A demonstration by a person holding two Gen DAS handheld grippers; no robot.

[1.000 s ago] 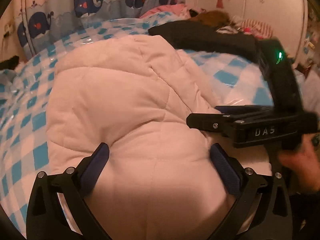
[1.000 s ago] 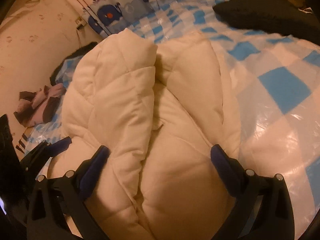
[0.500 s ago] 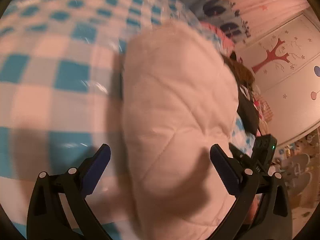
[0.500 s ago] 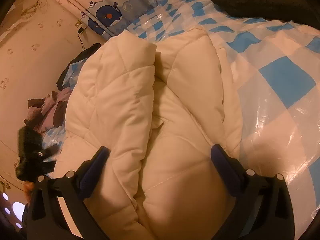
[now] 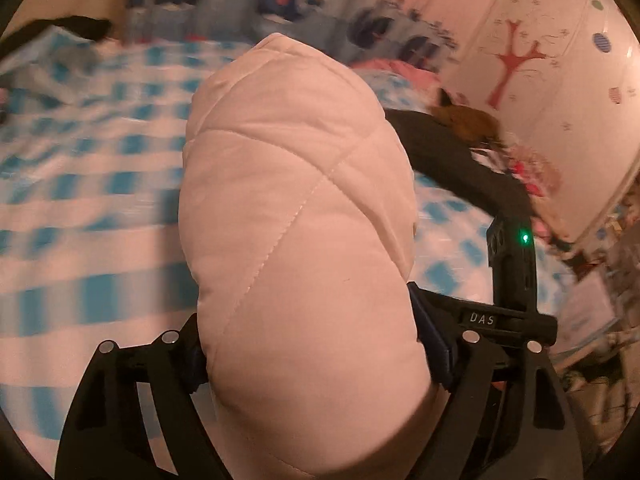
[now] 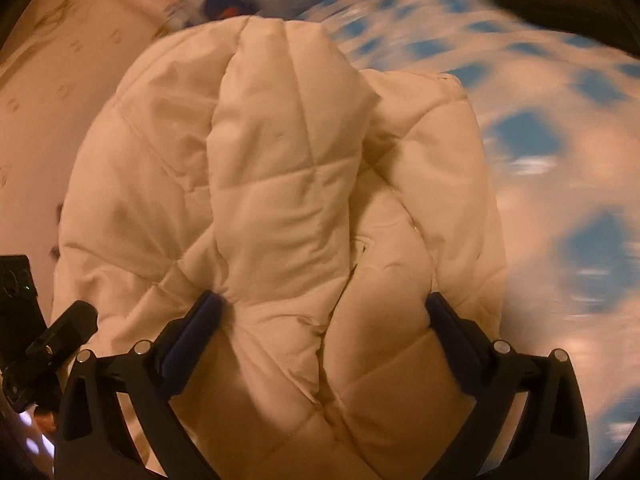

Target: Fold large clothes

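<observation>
— Between the left gripper's pads sits a thick bulge of the quilted white jacket. Why there?

— Its jaws have just been closing on that padded fold; the pads now press its sides, probably so the fold can be carried over the jacket.

— And the right gripper?

— Wide apart, astride the jacket's bunched middle. Both pads touch the fabric, but I cannot tell if they pinch it.

— Where does the jacket lie?

— On the blue-and-white checked sheet, which shows beyond it on both sides.

— Anything readable?

— Just right of the jacket, the other gripper's body carries a small label reading "DAS", with a green light above. Farther past the jacket, a dark garment, then a whale-print curtain, blurred.
</observation>
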